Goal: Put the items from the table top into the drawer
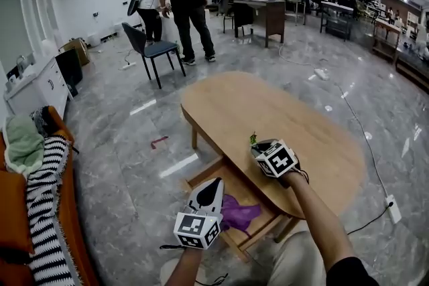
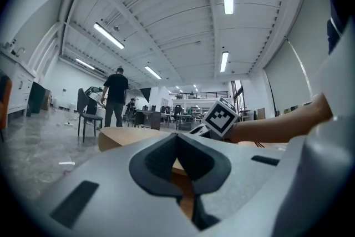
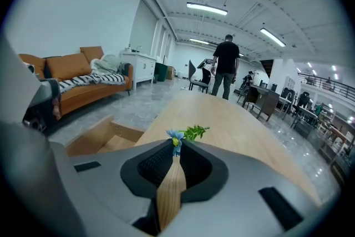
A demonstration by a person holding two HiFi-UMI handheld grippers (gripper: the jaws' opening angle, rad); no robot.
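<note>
Right hand-held gripper (image 1: 257, 145), clamped on a flower (image 3: 176, 137), sits upper right of the drawer (image 1: 234, 184). Left hand-held gripper (image 1: 212, 189): jaws together, empty.

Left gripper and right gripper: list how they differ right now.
The right gripper is clamped on a small blue-flowered green sprig; the left gripper has its jaws together on nothing. The right gripper is above the edge of the oval wooden table; the left gripper is lower, by the open wooden drawer that holds a purple cloth. Both are grey with dark pads and carry a marker cube.
</note>
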